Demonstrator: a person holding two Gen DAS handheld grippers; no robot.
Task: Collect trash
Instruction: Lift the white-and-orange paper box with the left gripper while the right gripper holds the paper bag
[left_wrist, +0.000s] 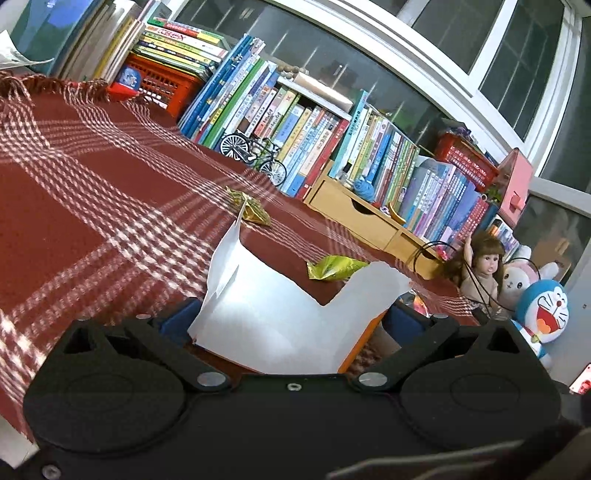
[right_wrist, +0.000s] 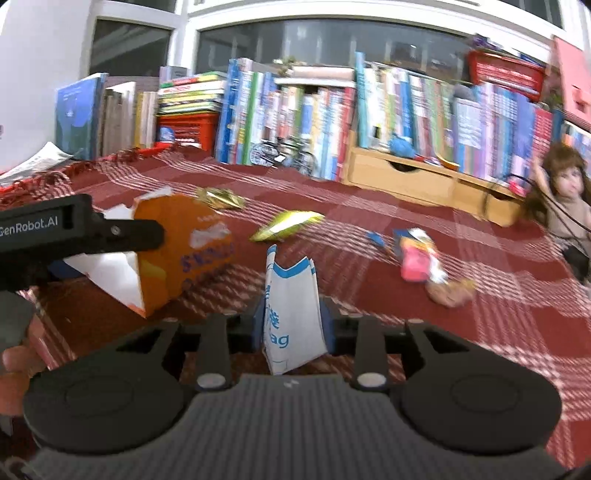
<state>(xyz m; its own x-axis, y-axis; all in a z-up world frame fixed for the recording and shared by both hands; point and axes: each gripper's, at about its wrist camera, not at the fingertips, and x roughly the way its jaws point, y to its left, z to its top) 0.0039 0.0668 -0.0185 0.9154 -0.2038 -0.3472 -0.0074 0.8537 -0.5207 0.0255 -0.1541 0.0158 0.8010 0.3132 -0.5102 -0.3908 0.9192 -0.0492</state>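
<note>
right hand-held gripper (right_wrist: 291, 325) clamps white-blue bag (right_wrist: 291, 314) | left hand-held gripper (left_wrist: 291, 321) spread wide around orange bag (left_wrist: 266, 317)

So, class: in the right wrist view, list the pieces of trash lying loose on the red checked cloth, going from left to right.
Gold wrapper → yellow-green wrapper → small blue scrap → pink and white wrapper → brown crumpled wrapper.

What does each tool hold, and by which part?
Right tool: the white-and-blue bag, by its lower part. Left tool: stands wide around the orange-and-white packet; grip unclear.

Black grippers (right_wrist: 291, 325), blue-padded fingers (right_wrist: 258, 325)
</note>
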